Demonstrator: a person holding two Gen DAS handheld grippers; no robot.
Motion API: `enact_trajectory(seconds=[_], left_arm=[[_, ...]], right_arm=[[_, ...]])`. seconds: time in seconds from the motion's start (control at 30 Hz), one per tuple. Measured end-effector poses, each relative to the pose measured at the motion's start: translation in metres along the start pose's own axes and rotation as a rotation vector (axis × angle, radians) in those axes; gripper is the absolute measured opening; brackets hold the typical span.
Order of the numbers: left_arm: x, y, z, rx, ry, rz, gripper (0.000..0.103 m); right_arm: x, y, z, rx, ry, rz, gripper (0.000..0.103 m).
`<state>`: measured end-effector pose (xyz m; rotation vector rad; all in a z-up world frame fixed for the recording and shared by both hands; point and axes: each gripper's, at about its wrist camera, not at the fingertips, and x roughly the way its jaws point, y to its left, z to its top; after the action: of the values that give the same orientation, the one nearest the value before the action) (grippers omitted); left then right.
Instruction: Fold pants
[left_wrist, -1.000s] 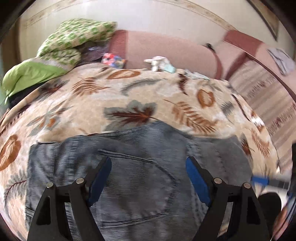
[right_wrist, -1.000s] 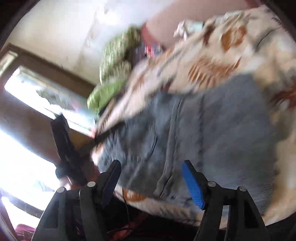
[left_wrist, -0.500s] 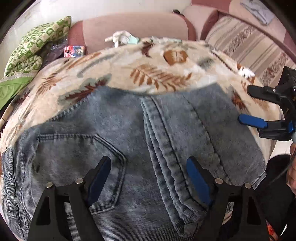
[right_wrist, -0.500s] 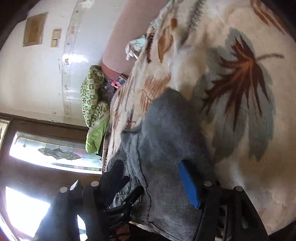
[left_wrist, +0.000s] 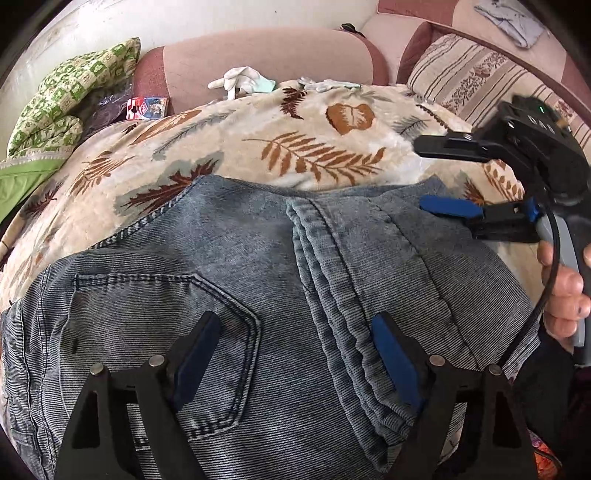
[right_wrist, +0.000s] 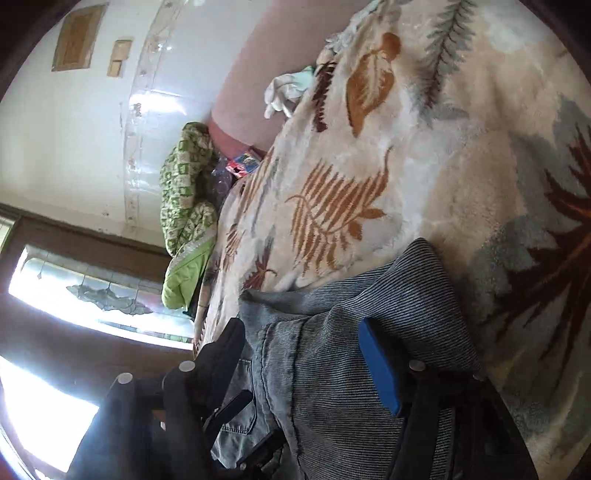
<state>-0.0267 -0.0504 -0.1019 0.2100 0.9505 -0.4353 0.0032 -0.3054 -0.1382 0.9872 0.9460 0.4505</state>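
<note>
Blue denim pants (left_wrist: 258, 266) lie folded on a leaf-patterned blanket (left_wrist: 295, 147), back pocket up at the left and leg hems stacked at the middle right. My left gripper (left_wrist: 295, 328) hovers open just above the denim, holding nothing. My right gripper (left_wrist: 421, 173) shows at the right edge of the left wrist view, turned on its side and open, at the pants' far right corner. In the right wrist view the right gripper (right_wrist: 303, 332) is open over the folded denim edge (right_wrist: 332, 332), gripping nothing.
The blanket covers a pink sofa (left_wrist: 258, 55). A green patterned pillow (left_wrist: 74, 96) lies at the far left, white gloves (left_wrist: 240, 79) and a small red packet (left_wrist: 146, 107) at the back. A striped cushion (left_wrist: 472, 81) stands at the right. A bright window (right_wrist: 74, 295) is left.
The left gripper has shifted right across the pants, from the pocket toward the stacked hems. The right gripper has rolled onto its side and moved to the pants' far right corner.
</note>
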Motion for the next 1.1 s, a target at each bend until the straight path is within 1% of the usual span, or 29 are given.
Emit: enact_trajectory(seconds=[0.07,0.1,0.17,0.23,0.3,0.37,0.43,0.47,0.5,0.53,0.57,0.6,0.67,0.7,0.77,0.9,1.0,1.1], left_arm=[[-0.005,0.005,-0.001,-0.015,-0.003,0.013,0.085],[-0.010,0.008,-0.001,-0.025,-0.008,0.019,0.085],[-0.026,0.020,-0.002,-0.057,-0.042,0.041,0.085],[-0.047,0.039,-0.004,-0.116,-0.083,0.072,0.085],[-0.069,0.061,-0.012,-0.189,-0.114,0.110,0.085],[-0.088,0.081,-0.023,-0.259,-0.129,0.145,0.085],[-0.107,0.098,-0.034,-0.320,-0.140,0.179,0.085],[-0.115,0.109,-0.040,-0.359,-0.138,0.193,0.085],[-0.122,0.120,-0.045,-0.402,-0.128,0.203,0.085],[-0.127,0.130,-0.050,-0.443,-0.114,0.207,0.085],[-0.133,0.142,-0.055,-0.490,-0.097,0.202,0.085],[-0.140,0.155,-0.060,-0.538,-0.085,0.193,0.085],[-0.152,0.179,-0.069,-0.631,-0.075,0.208,0.085],[-0.158,0.189,-0.074,-0.671,-0.064,0.232,0.085],[-0.162,0.207,-0.085,-0.747,-0.022,0.258,0.085],[-0.152,0.228,-0.107,-0.891,0.060,0.195,0.085],[-0.136,0.232,-0.118,-0.970,0.102,0.102,0.085],[-0.123,0.229,-0.128,-1.046,0.142,0.056,0.085]], right_arm=[[-0.009,-0.003,-0.005,0.028,-0.001,0.062,0.068],[-0.013,-0.001,-0.007,0.015,0.008,0.084,0.068],[-0.021,0.009,-0.015,-0.039,0.005,0.100,0.068],[-0.023,0.019,-0.024,-0.072,0.021,0.158,0.068],[-0.018,0.027,-0.033,-0.093,0.061,0.195,0.068],[-0.003,0.034,-0.043,-0.105,0.107,0.201,0.068],[0.017,0.035,-0.053,-0.088,0.185,0.219,0.068],[0.029,0.035,-0.059,-0.083,0.228,0.211,0.068],[0.041,0.035,-0.064,-0.089,0.263,0.170,0.068],[0.049,0.036,-0.069,-0.114,0.281,0.116,0.068],[0.050,0.041,-0.071,-0.152,0.280,0.090,0.068],[0.048,0.046,-0.071,-0.167,0.288,0.097,0.068],[0.041,0.048,-0.070,-0.140,0.288,0.174,0.068],[0.035,0.049,-0.068,-0.130,0.271,0.201,0.068],[0.023,0.052,-0.065,-0.147,0.233,0.220,0.068],[0.004,0.059,-0.062,-0.179,0.164,0.230,0.069],[0.000,0.063,-0.062,-0.191,0.152,0.252,0.069],[-0.003,0.069,-0.064,-0.217,0.150,0.259,0.069]])
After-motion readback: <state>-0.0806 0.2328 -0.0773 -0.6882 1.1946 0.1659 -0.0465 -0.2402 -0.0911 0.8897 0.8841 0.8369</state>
